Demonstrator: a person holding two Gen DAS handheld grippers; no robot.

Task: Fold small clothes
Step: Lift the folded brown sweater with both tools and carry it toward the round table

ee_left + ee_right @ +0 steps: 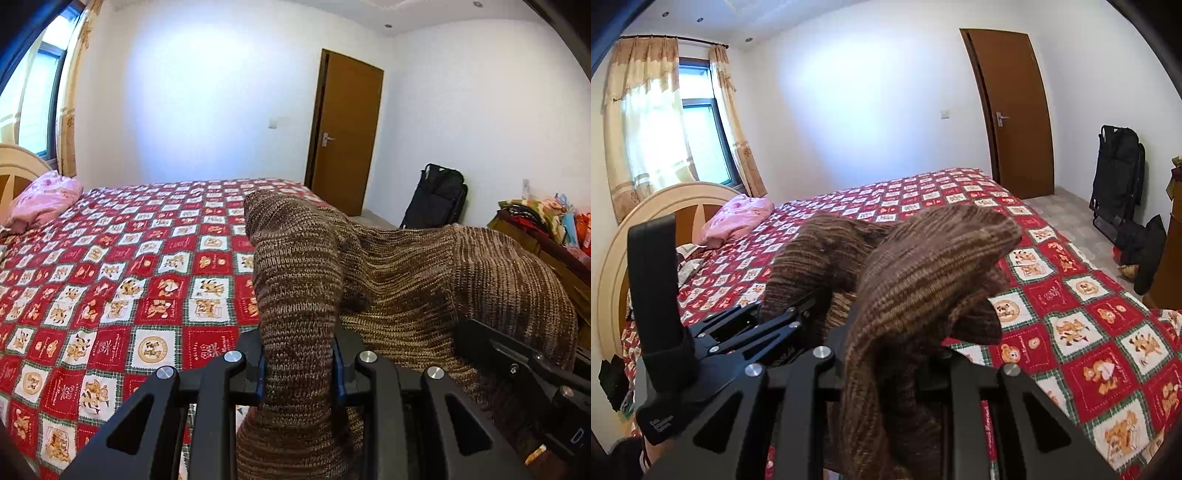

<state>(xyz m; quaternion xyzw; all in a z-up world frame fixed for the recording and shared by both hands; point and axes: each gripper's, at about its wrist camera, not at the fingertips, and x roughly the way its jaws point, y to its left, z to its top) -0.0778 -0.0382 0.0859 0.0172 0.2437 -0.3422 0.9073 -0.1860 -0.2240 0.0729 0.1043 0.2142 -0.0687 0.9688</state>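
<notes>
Knitwear, 1 brown sweater (399,280), hangs lifted above the bed (122,273), gripped by left gripper (300,373) and right gripper (886,373) jaws; next, probably lay it flat.

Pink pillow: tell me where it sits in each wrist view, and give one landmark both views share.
Left wrist view: the pink pillow lies at the far left edge, at the head of the bed, beside the cream headboard.
Right wrist view: the pink pillow sits left of centre, above the brown knit garment, against the headboard.
Shared landmark: the brown door.
</notes>
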